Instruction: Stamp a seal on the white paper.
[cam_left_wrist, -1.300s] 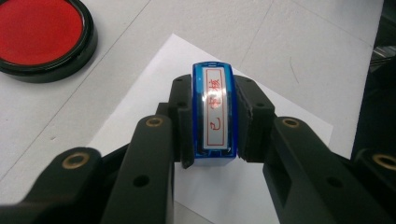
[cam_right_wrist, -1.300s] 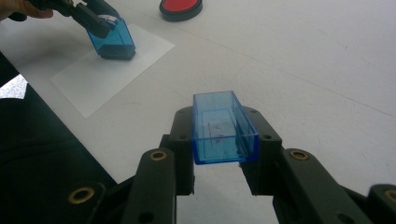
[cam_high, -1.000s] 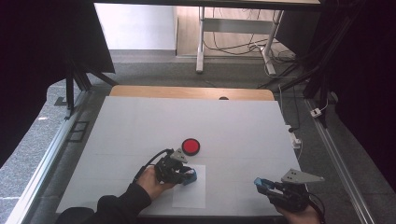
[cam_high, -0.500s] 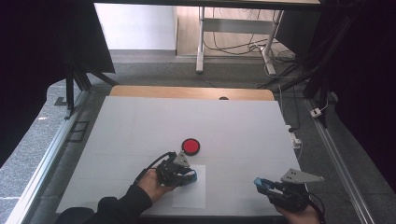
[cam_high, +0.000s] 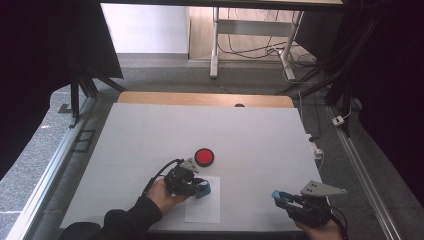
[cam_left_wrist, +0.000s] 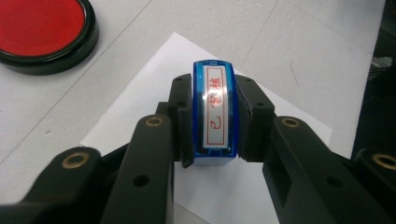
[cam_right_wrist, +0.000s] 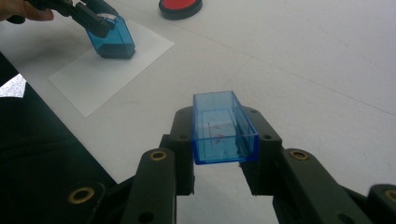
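Observation:
My left gripper (cam_left_wrist: 215, 122) is shut on a blue stamp (cam_left_wrist: 215, 114) whose white top label carries red characters. The stamp (cam_right_wrist: 111, 35) stands with its lower end against a white sheet of paper (cam_high: 202, 212) near the table's front edge. In the high view the left gripper (cam_high: 199, 188) lies just below a round red ink pad (cam_high: 204, 156). My right gripper (cam_right_wrist: 219, 140) is shut on a clear blue cap (cam_right_wrist: 223, 127), held above the table at the front right (cam_high: 280, 196).
The white table top (cam_high: 150, 135) has a wooden strip along its far edge (cam_high: 200, 99). A white plug and cables (cam_high: 316, 147) lie off the right side. Dark curtains and metal frame legs stand around the table.

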